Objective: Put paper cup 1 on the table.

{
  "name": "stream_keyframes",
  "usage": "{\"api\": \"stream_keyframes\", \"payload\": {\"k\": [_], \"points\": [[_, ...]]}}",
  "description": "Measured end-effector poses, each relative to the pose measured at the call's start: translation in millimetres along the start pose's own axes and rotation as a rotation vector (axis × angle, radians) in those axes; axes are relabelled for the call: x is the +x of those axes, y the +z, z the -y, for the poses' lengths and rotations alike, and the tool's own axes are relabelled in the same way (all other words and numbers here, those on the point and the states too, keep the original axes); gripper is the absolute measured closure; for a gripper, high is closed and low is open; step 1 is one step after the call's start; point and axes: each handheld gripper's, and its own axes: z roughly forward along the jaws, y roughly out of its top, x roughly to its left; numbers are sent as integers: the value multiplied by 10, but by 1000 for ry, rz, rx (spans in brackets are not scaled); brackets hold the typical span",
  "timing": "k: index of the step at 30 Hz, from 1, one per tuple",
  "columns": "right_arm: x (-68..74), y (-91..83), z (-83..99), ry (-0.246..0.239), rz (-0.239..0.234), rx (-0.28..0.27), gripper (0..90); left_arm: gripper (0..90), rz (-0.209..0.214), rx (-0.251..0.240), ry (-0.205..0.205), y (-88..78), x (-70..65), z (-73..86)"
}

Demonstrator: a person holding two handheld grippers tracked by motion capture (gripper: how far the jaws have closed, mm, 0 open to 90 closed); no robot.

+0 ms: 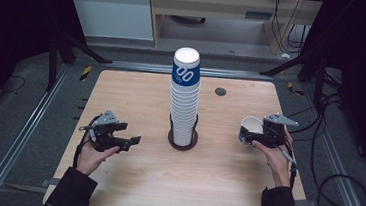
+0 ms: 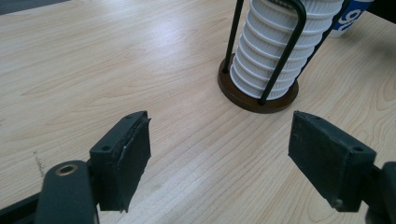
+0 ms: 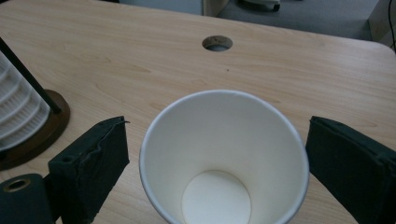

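A cup (image 3: 224, 163) stands upright between the right gripper (image 3: 217, 163)'s spread jaws, untouched. The left gripper (image 2: 219, 149) gapes empty, left of the stack (image 1: 184, 100).

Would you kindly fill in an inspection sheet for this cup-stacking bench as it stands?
Surface: light wooden table, bare, with a round cable hole.
Job's things: single white paper cup upright between the right gripper's jaws, pads apart from its rim; tall stack of white paper cups, blue-printed on top, in a black wire holder on a round brown base.
Clutter: nothing seen.
Grippers: left gripper open, nothing between its jaws; right gripper open around the cup.
Cables: black cables loop on the floor at right.
Surroundings: dark floor, aluminium rails, cabinets behind.
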Motion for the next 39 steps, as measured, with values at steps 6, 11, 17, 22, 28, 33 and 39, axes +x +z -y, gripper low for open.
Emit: {"api": "stream_keyframes", "payload": {"k": [6, 11, 17, 22, 28, 33, 39], "points": [[-2, -116, -91, 1, 4, -44, 72, 205, -2, 6, 3, 9, -1, 5], [60, -248, -209, -1, -20, -103, 87, 204, -5, 12, 2, 19, 1, 12], [219, -398, -379, -15, -78, -158, 98, 206, -8, 12, 4, 14, 5, 13], [369, -503, -492, -34, -153, -200, 117, 206, -5, 9, -1, 1, 10, 9], [530, -591, -591, -58, -208, -215, 112, 205, -7, 11, 2, -15, 14, 6], [643, -658, -680, -78, -249, -229, 108, 205, -8, 12, 3, -22, 16, 4], [779, -727, -835, -103, -292, -255, 109, 206, -9, 11, -1, -21, 25, 5]]}}
